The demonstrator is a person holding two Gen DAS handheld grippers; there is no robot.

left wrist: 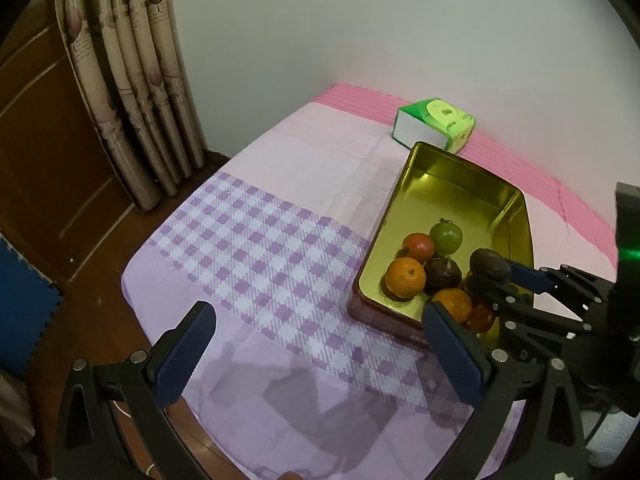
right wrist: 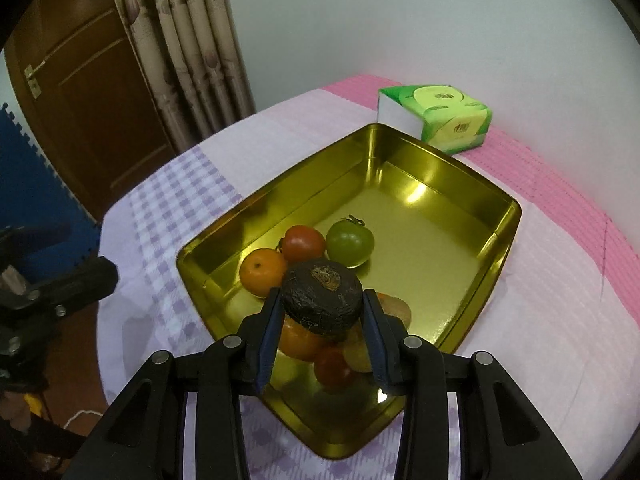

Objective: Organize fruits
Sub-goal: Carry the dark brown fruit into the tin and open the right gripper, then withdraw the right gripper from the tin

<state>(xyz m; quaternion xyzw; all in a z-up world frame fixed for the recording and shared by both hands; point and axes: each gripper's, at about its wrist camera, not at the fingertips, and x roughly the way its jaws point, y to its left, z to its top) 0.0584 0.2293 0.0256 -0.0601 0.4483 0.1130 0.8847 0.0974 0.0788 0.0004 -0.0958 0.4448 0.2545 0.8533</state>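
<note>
1. The right gripper (right wrist: 322,312) is clenched on a dark wrinkled fruit (right wrist: 322,300), holding it above the near end of the gold tin (right wrist: 472,184)
2. The left gripper (left wrist: 316,360) hangs released over the checked cloth (left wrist: 256,248), beside the tin, holding nothing
3. In the tin lie an orange (right wrist: 262,271), a red tomato (right wrist: 304,243) and a green tomato (right wrist: 350,242), bunched close; more fruit sits under the held one
4. A green tissue pack (right wrist: 436,116) sits just behind the tin
</note>
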